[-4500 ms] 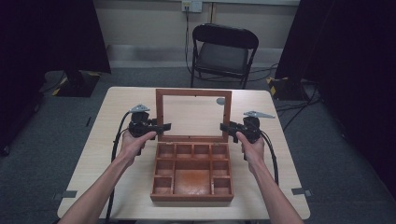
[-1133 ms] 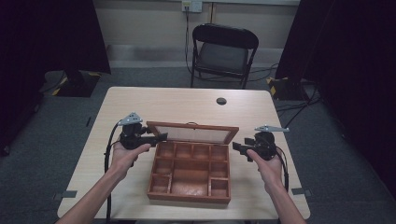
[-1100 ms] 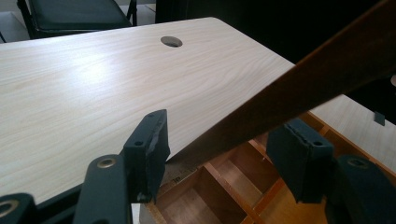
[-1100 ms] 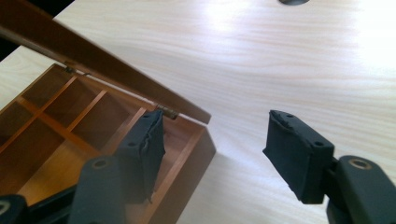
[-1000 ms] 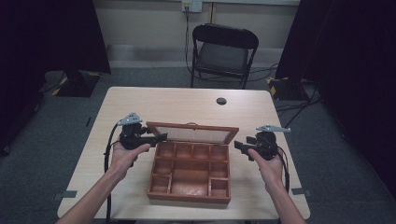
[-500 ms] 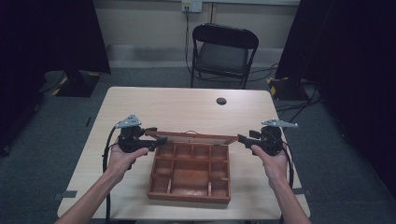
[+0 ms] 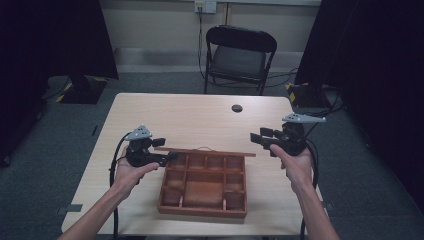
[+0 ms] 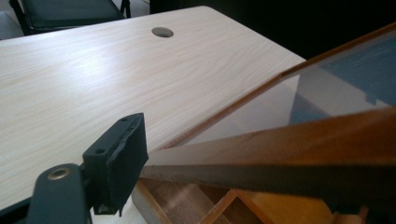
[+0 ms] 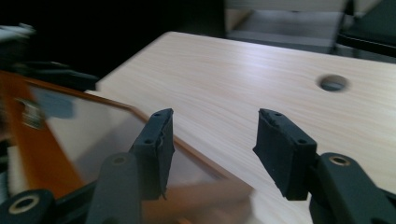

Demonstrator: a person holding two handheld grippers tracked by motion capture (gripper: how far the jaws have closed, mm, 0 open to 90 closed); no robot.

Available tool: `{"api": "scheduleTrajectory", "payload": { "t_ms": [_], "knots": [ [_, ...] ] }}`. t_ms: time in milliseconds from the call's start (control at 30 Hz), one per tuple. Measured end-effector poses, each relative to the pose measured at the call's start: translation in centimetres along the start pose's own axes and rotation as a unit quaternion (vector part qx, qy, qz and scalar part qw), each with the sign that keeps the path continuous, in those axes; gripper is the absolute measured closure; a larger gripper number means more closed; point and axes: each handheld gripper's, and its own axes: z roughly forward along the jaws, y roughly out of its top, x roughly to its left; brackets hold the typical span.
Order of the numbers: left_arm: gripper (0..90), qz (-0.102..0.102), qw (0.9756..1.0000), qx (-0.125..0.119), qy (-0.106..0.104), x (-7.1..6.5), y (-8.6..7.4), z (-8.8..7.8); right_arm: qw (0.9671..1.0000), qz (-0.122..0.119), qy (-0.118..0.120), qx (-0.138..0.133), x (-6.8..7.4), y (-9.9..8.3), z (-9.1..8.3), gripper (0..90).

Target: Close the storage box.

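Observation:
A brown wooden box (image 7: 202, 211) with several compartments sits on the table, near its front edge. Its glass lid (image 7: 205, 151) in a wooden frame hangs low over the back row, tilted. My left gripper (image 7: 167, 157) is at the lid's left end. Its jaws have just been opening, with the lid frame (image 8: 289, 149) still between them and one of the pads (image 8: 116, 163) beside the frame's edge. My right gripper (image 7: 256, 137) hovers off the lid's right end and above it. That gripper (image 9: 212, 149) is open, its jaws have just been closing, and nothing is between them.
The light wood table (image 7: 190, 120) has a round cable hole (image 7: 237, 108) at the back right. A black folding chair (image 7: 240, 52) stands behind the table. Cables trail from both grippers toward the front edge.
The lid came down from upright to low over the box. My right gripper drew away from the lid's right end and rose. My left gripper stayed at the left end.

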Motion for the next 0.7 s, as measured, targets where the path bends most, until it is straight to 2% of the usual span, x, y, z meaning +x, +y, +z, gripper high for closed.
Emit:
{"api": "scheduleTrajectory", "payload": {
  "t_ms": [33,67,100,133,167,200,233,267,333,433,467,500,567,600,700],
  "knots": [
    [17.8,-0.002,1.0000,-0.002,-0.001,-0.1,-0.1,0.0,0.9997,-0.005,0.022,-0.003,0.4,0.5,0.1,51.4],
    [17.8,-0.002,1.0000,-0.001,-0.003,0.0,-0.2,0.0,0.9995,-0.011,0.030,-0.006,0.7,0.9,0.2,51.5],
    [17.8,-0.003,1.0000,0.000,-0.004,-0.1,-0.4,0.0,0.9983,-0.028,0.049,-0.008,1.9,2.0,0.5,53.9],
    [17.7,-0.003,1.0000,0.000,-0.004,-0.1,-0.4,0.0,0.9983,-0.028,0.049,-0.008,1.9,2.0,0.5,53.9],
    [17.7,-0.002,1.0000,-0.002,-0.005,-0.2,-0.5,0.0,0.9971,-0.040,0.064,-0.005,3.0,2.7,1.0,54.1],
    [17.7,0.000,1.0000,-0.002,-0.005,-0.2,-0.6,-0.1,0.9971,-0.040,0.064,-0.005,3.0,2.7,1.0,54.1],
    [17.6,-0.001,1.0000,-0.001,-0.005,-0.3,-0.7,-0.1,0.9963,-0.043,0.074,-0.004,3.4,2.9,1.3,55.2],
    [17.7,-0.002,1.0000,0.001,-0.005,-0.4,-0.9,-0.1,0.9942,-0.054,0.093,0.007,4.8,3.3,1.9,57.6],
    [17.7,-0.001,1.0000,0.001,-0.007,-0.5,-1.0,-0.1,0.9933,-0.056,0.100,0.012,5.3,3.4,2.2,58.5],
    [17.9,0.003,1.0000,0.004,-0.005,-0.6,-1.1,-0.1,0.9899,-0.055,0.127,0.031,7.0,3.5,3.0,61.5],
    [18.1,0.005,1.0000,0.004,-0.006,-0.7,-1.2,-0.1,0.9871,-0.053,0.146,0.037,7.6,3.5,3.2,62.4],
    [18.5,0.007,0.9999,0.004,-0.007,-0.8,-1.2,0.0,0.9855,-0.054,0.155,0.042,7.9,3.4,3.4,63.1],
    [19.0,0.012,0.9999,0.005,-0.007,-0.9,-1.2,0.0,0.9834,-0.059,0.163,0.055,8.4,3.2,3.8,65.5],
    [19.3,0.010,0.9999,0.002,-0.010,-1.1,-1.2,0.0,0.9797,-0.060,0.179,0.068,8.7,3.0,4.2,69.1],
    [19.2,0.016,0.9998,0.003,-0.008,-1.2,-1.2,0.0,0.9771,-0.060,0.188,0.080,8.8,2.8,4.4,71.5]
  ]
}}
